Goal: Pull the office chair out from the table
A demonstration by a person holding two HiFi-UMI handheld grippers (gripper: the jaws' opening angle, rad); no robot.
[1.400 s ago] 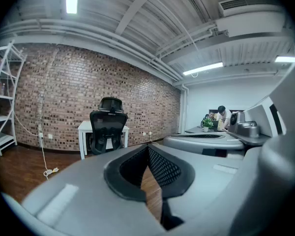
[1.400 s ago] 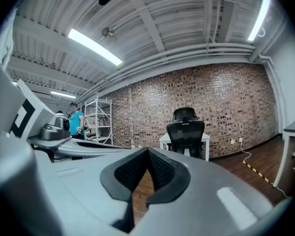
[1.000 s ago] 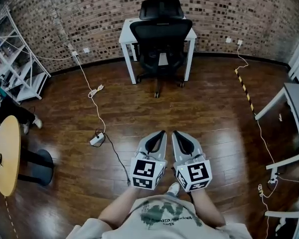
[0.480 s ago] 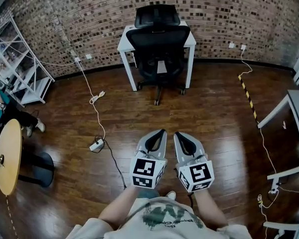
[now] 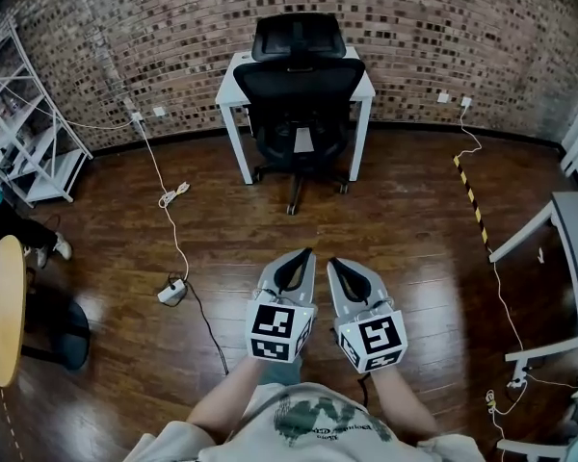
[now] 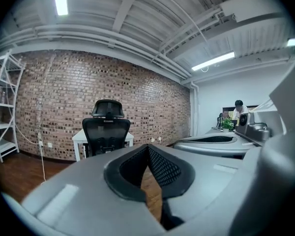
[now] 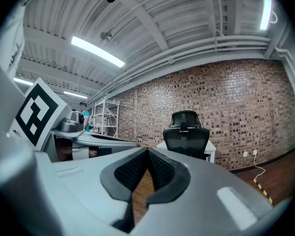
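Your left gripper [image 5: 306, 254] and right gripper [image 5: 333, 260] have fingers pressed together, empty. The chair [image 5: 299, 89] sits well ahead of the fingers, tucked under the worktop [image 5: 231, 75].

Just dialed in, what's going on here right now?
A person holds the left gripper and right gripper side by side, pointing ahead, both shut with nothing in them. They face a black office chair tucked under a white table by the brick wall. The chair is untouched, across a stretch of wooden floor.
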